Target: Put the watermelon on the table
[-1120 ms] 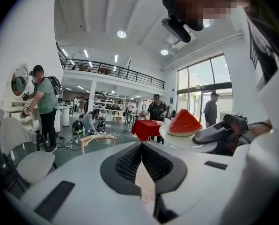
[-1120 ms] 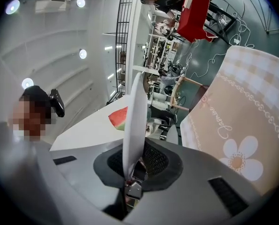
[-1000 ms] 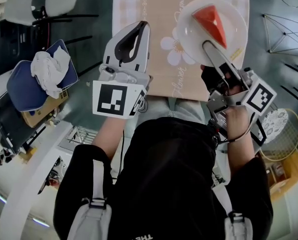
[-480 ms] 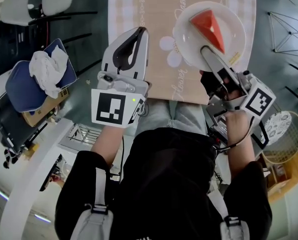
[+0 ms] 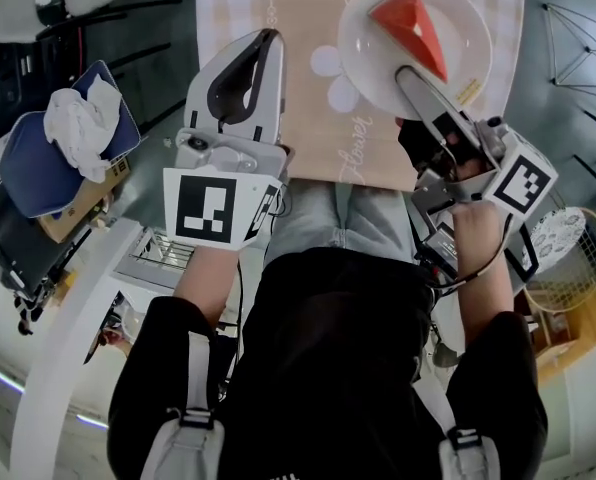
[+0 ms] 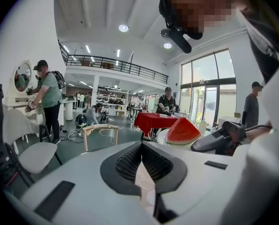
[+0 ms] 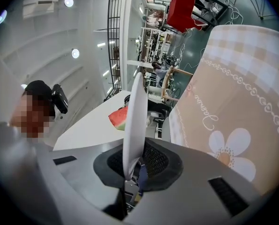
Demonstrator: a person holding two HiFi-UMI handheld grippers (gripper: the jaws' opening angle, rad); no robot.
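Table under a beige flower-print cloth (image 5: 308,28) ran ahead of both grippers. Nearest: left gripper (image 5: 268,38), fingers together at the tips with nothing between them, hanging over the near part of the cloth, off to the side of the plate. Right gripper (image 5: 403,73) was clamped on the near rim of the white plate (image 5: 378,63), pads pinching the edge only. Watermelon wedge (image 5: 410,26) sat loose on the plate just beyond the right fingertips, not touching them. Couldn't tell whether the plate was touching the cloth, so I judged the set-down not finished. Risks: single-point rim grip, so the plate could pivot in the pads or sag at its far side and the wedge slides off; landing the far edge first would tip it; left gripper gave no support
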